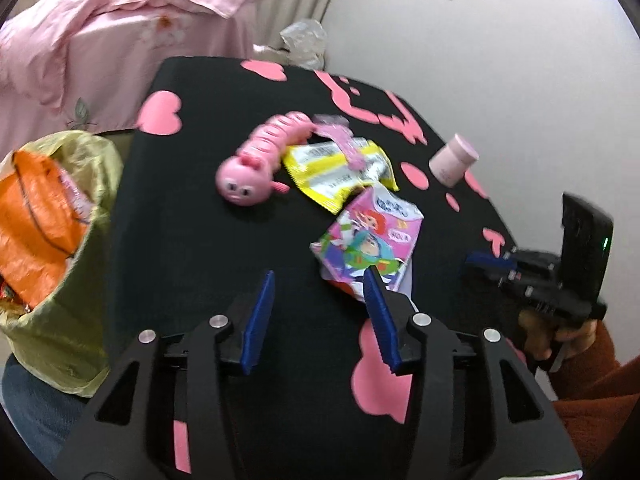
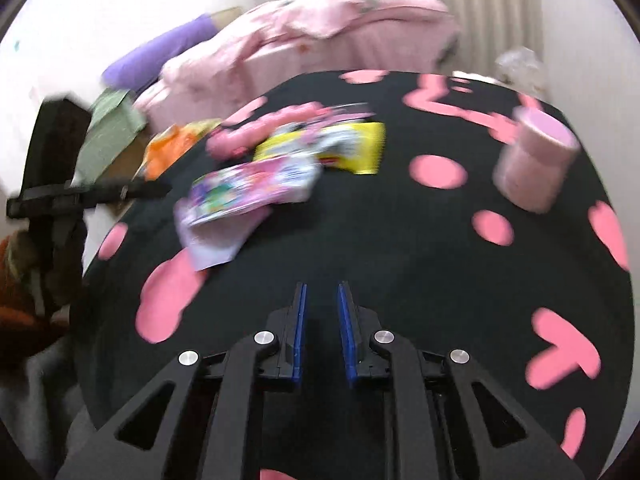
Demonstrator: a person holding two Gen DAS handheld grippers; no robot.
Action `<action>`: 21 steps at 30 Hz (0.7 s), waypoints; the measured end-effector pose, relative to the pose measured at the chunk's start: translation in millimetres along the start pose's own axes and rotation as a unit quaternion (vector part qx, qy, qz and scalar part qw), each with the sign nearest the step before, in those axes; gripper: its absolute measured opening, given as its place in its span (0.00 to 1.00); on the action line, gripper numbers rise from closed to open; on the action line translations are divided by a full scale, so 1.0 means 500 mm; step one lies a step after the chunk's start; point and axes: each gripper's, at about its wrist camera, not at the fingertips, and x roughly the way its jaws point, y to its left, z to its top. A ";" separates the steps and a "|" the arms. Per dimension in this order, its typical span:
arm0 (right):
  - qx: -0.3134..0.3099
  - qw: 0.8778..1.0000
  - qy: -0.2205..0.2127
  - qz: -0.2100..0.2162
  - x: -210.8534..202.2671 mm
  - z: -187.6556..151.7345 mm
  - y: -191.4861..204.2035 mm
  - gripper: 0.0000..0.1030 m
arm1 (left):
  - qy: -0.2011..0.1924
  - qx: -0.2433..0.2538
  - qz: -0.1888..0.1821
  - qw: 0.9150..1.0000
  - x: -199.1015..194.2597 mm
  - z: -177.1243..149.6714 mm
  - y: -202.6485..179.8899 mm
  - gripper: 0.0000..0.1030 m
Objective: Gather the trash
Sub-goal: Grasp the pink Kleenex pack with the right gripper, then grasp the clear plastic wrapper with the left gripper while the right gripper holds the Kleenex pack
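Note:
A cartoon-printed pink wrapper (image 1: 372, 236) lies on the black table cloth with pink shapes (image 1: 192, 240), partly over a yellow wrapper (image 1: 336, 172). My left gripper (image 1: 320, 276) hovers open just in front of them; its right fingertip overlaps the cartoon wrapper's near edge, and nothing sits between the pads. A yellow-green trash bag (image 1: 60, 320) holding an orange wrapper hangs at the table's left edge. My right gripper (image 2: 322, 286), also seen at the right (image 1: 474, 262) in a hand, shows a narrow empty gap. The blurred right wrist view has the cartoon wrapper (image 2: 248, 192) and yellow wrapper (image 2: 352, 148) ahead-left.
A pink caterpillar toy (image 1: 260, 156) lies beside the yellow wrapper. A pink jar (image 1: 454, 160) (image 2: 532, 164) stands near the right edge. Crumpled clear plastic (image 1: 304, 40) sits past the far edge. Pink bedding (image 1: 100, 40) lies behind the table.

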 end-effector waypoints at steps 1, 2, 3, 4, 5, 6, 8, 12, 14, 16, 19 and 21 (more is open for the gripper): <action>0.020 1.000 -0.008 0.002 -0.006 0.001 -0.015 0.20 | 0.012 0.010 -0.006 1.000 0.013 -0.002 -0.016 0.43; 0.029 0.999 -0.012 0.006 -0.008 0.003 -0.023 0.31 | 0.019 0.017 -0.008 1.000 0.019 -0.006 -0.023 0.44; 0.042 0.999 -0.026 0.016 -0.013 0.010 -0.030 0.47 | 0.026 0.023 -0.006 0.999 0.025 -0.012 -0.031 0.44; 0.045 0.997 -0.045 0.032 -0.017 0.016 -0.028 0.54 | 0.028 0.024 -0.003 0.999 0.028 -0.016 -0.034 0.44; 0.038 0.997 -0.056 0.049 -0.016 0.024 -0.020 0.58 | 0.029 0.020 0.003 0.999 0.029 -0.020 -0.033 0.44; 0.030 0.997 -0.051 0.058 -0.009 0.030 -0.014 0.58 | 0.027 0.014 0.006 1.000 0.027 -0.022 -0.030 0.45; 0.022 0.997 -0.028 0.072 0.023 0.056 0.005 0.58 | 0.018 -0.007 0.007 1.000 0.016 -0.025 -0.018 0.51; 0.033 0.998 -0.023 0.051 0.083 0.106 0.017 0.58 | 0.012 -0.036 0.004 0.999 -0.001 -0.033 0.005 0.55; 0.041 0.998 -0.006 0.050 0.127 0.132 0.021 0.58 | 0.012 -0.038 0.007 0.999 -0.004 -0.037 0.008 0.55; 0.040 0.996 0.019 0.083 0.156 0.140 0.033 0.46 | 0.015 -0.039 0.008 0.999 -0.005 -0.042 0.007 0.55; 0.021 0.995 0.027 0.094 0.167 0.139 0.052 0.19 | 0.022 -0.031 0.005 0.999 -0.004 -0.048 0.000 0.55; 0.020 0.993 0.024 0.110 0.155 0.137 0.053 0.12 | 0.026 -0.025 0.003 0.999 -0.002 -0.049 -0.007 0.55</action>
